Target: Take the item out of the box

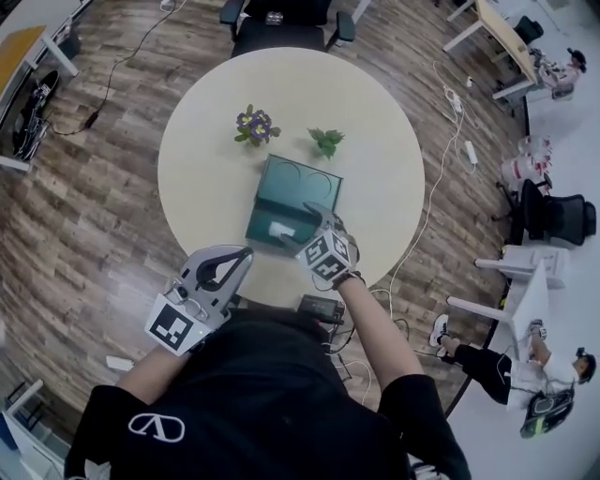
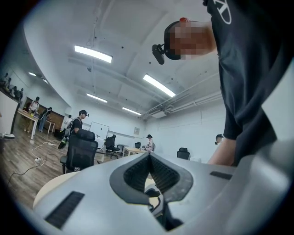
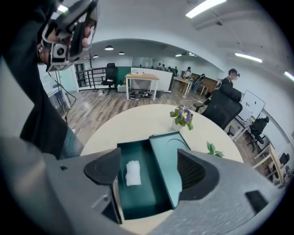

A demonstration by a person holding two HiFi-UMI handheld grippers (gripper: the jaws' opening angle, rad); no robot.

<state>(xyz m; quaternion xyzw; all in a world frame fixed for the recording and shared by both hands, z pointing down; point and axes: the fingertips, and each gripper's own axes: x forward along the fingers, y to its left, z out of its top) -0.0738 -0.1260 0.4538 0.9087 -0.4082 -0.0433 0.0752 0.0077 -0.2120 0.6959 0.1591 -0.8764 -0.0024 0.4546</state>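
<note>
A teal box point(image 1: 262, 217) lies open on the round table point(image 1: 206, 178), its lid point(image 1: 302, 183) folded flat beside it. A small white item point(image 1: 279, 229) rests on the box floor. My right gripper point(image 1: 317, 217) hovers over the box's near edge. In the right gripper view this gripper point(image 3: 149, 170) is open, its jaws apart and empty, with the white item point(image 3: 132, 172) lying in the box point(image 3: 142, 202) below, closer to the left jaw. My left gripper point(image 1: 223, 268) is held back near the person's body, clear of the table, pointing up into the room, its jaws shut point(image 2: 149, 155) on nothing.
A pot of purple flowers point(image 1: 255, 125) and a small green plant point(image 1: 326, 141) stand just beyond the box. A black office chair point(image 1: 281, 23) is at the table's far side. A dark device point(image 1: 321, 307) sits near the front edge. Cables run across the wooden floor.
</note>
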